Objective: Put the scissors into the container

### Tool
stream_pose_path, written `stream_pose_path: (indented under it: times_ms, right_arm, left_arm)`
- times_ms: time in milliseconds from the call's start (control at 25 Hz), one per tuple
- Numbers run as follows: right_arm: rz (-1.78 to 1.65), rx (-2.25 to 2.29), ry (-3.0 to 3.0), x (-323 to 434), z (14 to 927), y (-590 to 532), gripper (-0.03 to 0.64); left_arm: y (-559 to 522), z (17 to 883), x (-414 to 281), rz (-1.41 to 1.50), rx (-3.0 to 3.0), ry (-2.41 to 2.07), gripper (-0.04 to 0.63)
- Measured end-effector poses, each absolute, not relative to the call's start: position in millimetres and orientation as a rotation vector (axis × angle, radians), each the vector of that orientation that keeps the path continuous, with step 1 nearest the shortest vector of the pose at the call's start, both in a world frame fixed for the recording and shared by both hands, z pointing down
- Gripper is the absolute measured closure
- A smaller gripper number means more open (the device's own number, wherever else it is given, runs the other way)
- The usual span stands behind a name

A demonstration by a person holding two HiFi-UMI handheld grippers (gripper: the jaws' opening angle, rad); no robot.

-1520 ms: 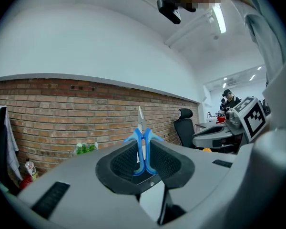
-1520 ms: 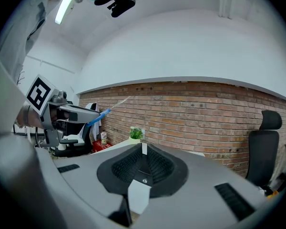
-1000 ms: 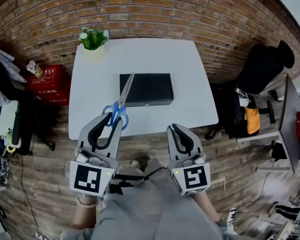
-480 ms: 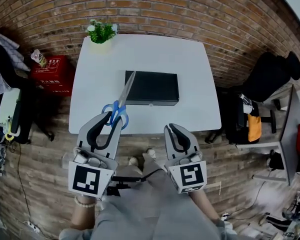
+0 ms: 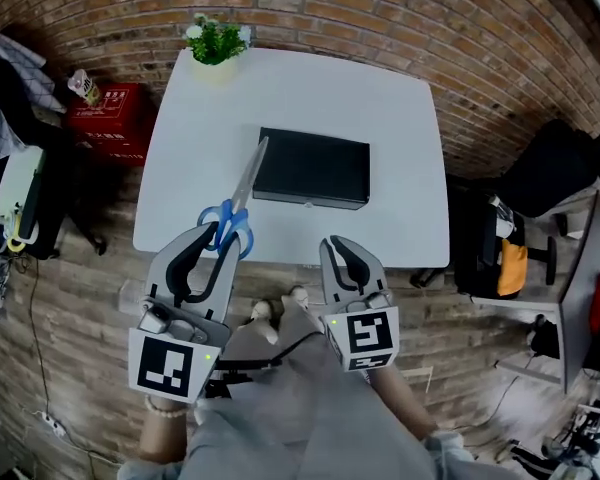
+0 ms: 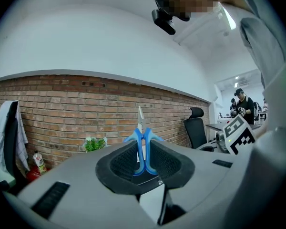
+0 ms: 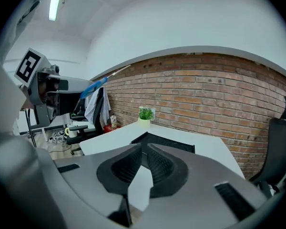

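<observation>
Gripping the scissors (image 5: 247, 181) by their blue handles, your left gripper (image 5: 218, 236) has its jaws clamped on them at the near edge of the white table (image 5: 400, 118). In the head view their long axis runs from 7 o'clock to 1 o'clock, closed blades leading. The tip lines up with the left end of the black container (image 5: 312, 168), but you cannot tell its height above it. The jaws hide part of the handle loops, and the left gripper view shows the scissors only edge-on. Your right gripper (image 5: 336, 246), at 4 o'clock from the handles, has its jaws together on nothing. The container's inside is too dark to make out.
</observation>
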State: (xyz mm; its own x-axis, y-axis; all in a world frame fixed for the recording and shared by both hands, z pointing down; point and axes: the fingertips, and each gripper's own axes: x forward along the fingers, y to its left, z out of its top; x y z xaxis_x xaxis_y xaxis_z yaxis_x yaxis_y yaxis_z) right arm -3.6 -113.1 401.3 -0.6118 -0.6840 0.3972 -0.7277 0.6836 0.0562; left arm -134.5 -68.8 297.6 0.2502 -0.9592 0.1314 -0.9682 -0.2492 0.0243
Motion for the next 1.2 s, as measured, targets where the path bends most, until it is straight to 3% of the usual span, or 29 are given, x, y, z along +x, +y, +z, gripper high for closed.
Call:
stream_pose_path:
  times_ms: [720, 880, 1200]
  right_arm:
    - [0.282, 0.997, -2.376, -21, 496, -163, 0.557]
    - [0.372, 0.991, -2.358, -22, 514, -172, 0.517]
    - [0.439, 0.988, -2.309, -29, 547, -194, 0.517]
  left_arm:
    - [-86, 326, -149, 0.193, 2.267, -1.944, 0.495]
    - [-87, 334, -153, 0.222, 2.227, -1.954, 0.495]
    - [-90, 348, -160, 0.246, 2.174, -1.973, 0.495]
